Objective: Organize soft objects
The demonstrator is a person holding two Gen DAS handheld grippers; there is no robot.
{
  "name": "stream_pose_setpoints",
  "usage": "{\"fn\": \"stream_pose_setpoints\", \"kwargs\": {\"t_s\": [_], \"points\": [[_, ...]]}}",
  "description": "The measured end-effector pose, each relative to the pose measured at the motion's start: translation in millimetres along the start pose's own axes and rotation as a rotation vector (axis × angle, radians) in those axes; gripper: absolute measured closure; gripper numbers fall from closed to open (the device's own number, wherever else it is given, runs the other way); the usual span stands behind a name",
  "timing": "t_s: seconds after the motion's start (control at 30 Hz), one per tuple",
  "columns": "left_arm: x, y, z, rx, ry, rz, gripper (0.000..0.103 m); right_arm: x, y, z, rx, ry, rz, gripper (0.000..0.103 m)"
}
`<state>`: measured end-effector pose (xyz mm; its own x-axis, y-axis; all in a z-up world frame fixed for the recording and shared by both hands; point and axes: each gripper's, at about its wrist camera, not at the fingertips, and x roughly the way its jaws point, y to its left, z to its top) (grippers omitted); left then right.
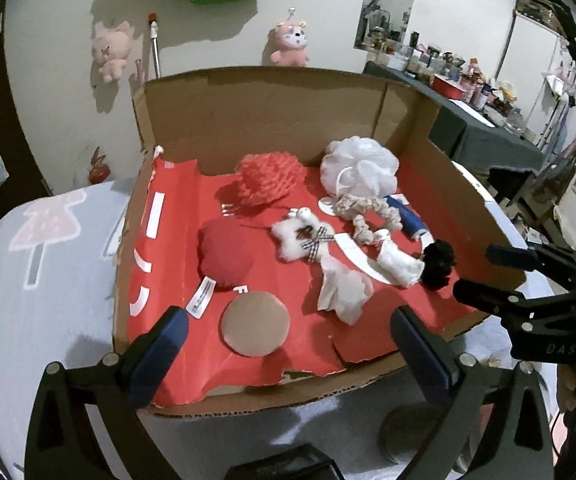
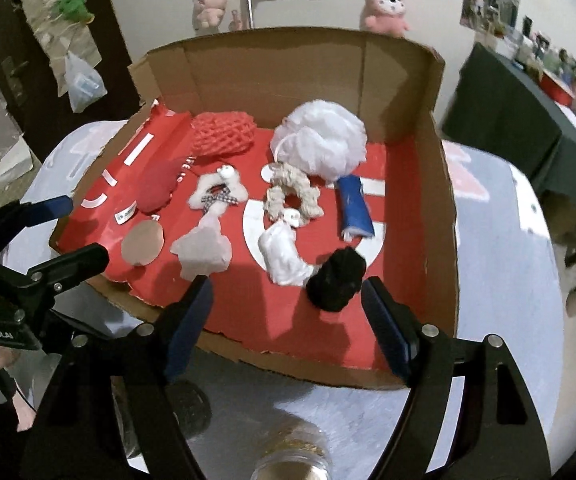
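A shallow cardboard box (image 1: 467,248) with a red floor sits on a pale patterned cloth (image 1: 48,280) and holds all the soft things.

At the back lie a red mesh sponge (image 1: 268,180) and, right of it, a white loofah (image 1: 361,168). In front of the loofah are a beige scrunchie (image 1: 367,212) and a blue roll (image 1: 407,218), just beside each other. Mid-box sits a white fluffy toy (image 1: 299,236) with a checked bow; left of it is a red cushion (image 1: 226,254) with a white label. Nearer the front lie a round tan pad (image 1: 255,324), a crumpled white tissue (image 1: 343,288), a white cloth wad (image 1: 399,264) and a black scrunchie (image 1: 439,262) touching that wad.

The left gripper (image 1: 288,344) hangs over the box's front edge, jaws spread wide and empty, the tan pad in view between them but untouched. The right gripper (image 2: 286,312) hovers over the front right part, jaws apart and empty; the black scrunchie shows just beyond its fingers, not gripped. Each gripper appears at the edge of the other's view.

Two pink plush toys (image 1: 288,42) hang on the wall behind.
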<state>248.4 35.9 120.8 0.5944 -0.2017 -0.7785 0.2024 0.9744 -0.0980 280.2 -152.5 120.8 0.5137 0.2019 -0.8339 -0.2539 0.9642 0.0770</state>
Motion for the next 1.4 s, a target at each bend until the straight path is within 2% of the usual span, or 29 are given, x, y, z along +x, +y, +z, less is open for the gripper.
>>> {"fn": "stream_pose_setpoints", "kwargs": {"t_s": [0.5,0.8,1.4], "points": [[28.3,5.1,-11.6,-0.028,0.08,0.06,0.0,19.7,-6.1,-12.8,0.049,0.025,-0.05,0.027],[32.6,11.9,-14.4,-0.063,0.119,0.035,0.0,24.1,-10.9,-17.1,0.068,0.036,-0.055,0.027],[32.0,13.9,-15.9,-0.076,0.118,0.033,0.0,23.5,-12.7,-18.6,0.069,0.031,-0.063,0.027]]}}
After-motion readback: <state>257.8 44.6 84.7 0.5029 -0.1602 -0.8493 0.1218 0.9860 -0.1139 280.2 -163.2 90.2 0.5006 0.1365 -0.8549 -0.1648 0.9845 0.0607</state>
